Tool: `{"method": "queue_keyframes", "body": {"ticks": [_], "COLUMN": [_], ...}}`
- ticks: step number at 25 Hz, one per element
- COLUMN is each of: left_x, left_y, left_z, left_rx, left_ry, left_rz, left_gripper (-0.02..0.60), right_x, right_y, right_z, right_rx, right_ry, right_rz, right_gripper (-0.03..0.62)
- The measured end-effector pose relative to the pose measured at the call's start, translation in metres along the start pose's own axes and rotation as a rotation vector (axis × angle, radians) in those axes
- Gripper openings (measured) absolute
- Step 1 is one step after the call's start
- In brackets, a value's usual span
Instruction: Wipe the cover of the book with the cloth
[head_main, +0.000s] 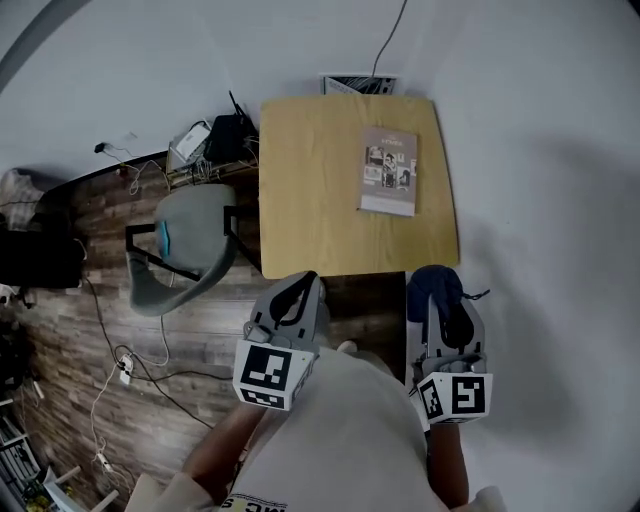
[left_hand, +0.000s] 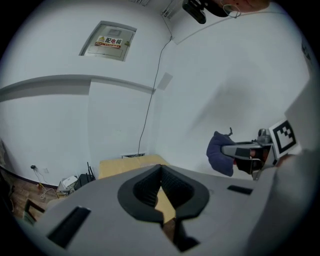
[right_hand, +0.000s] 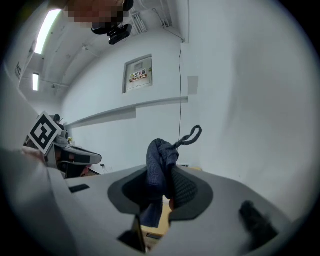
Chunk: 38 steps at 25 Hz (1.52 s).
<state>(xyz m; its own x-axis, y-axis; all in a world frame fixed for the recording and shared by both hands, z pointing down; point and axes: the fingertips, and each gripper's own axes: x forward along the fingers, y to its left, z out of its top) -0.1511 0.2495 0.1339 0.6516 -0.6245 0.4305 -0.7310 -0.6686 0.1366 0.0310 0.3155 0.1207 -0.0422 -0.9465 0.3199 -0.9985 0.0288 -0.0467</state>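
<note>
A grey-covered book (head_main: 389, 170) lies flat on the right half of a small wooden table (head_main: 310, 190). My right gripper (head_main: 440, 300) is shut on a dark blue cloth (head_main: 435, 286), held just short of the table's near right corner. The cloth (right_hand: 161, 165) bunches up between the right jaws, its hanging loop sticking up. My left gripper (head_main: 298, 292) is shut with nothing in it, at the table's near edge, left of the right one. In the left gripper view the jaws (left_hand: 161, 187) meet, and the cloth (left_hand: 219, 152) shows at the right.
A grey chair (head_main: 185, 245) stands left of the table on the wood floor. Cables, a router and a power strip (head_main: 195, 140) lie by the wall behind it. White walls close in the table's far and right sides. An electrical box (left_hand: 111, 40) hangs on the wall.
</note>
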Motion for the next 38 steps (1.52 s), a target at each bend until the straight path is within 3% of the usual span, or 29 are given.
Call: {"method": "queue_keyframes", "body": {"ticks": [8,17,26,38], "left_x": [0.062,0.116,0.151,0.193], "left_y": [0.059,0.065,0.071,0.08], "left_z": [0.033,0.052,0.063,0.024], "left_rx": [-0.023,-0.023,-0.034,-0.081], "left_ry": [0.01,0.052,0.063,0.144], "left_rz": [-0.046,-0.088,-0.007,0.081], "left_gripper": [0.011,0.011,0.011,0.01], "right_x": [0.09,0.151,0.195,0.242], "right_y": [-0.01,-0.029,-0.048,-0.05], "right_z": [0.029,0.03,0.025,-0.027], "right_rx": [-0.012,-0.025,-0.013,0.005], "right_ry": [0.016,0.065,0.113,0.214], "right_rz": [-0.057,-0.006,0.071,0.19], "right_gripper": [0.107,0.107,0.107,0.107]}}
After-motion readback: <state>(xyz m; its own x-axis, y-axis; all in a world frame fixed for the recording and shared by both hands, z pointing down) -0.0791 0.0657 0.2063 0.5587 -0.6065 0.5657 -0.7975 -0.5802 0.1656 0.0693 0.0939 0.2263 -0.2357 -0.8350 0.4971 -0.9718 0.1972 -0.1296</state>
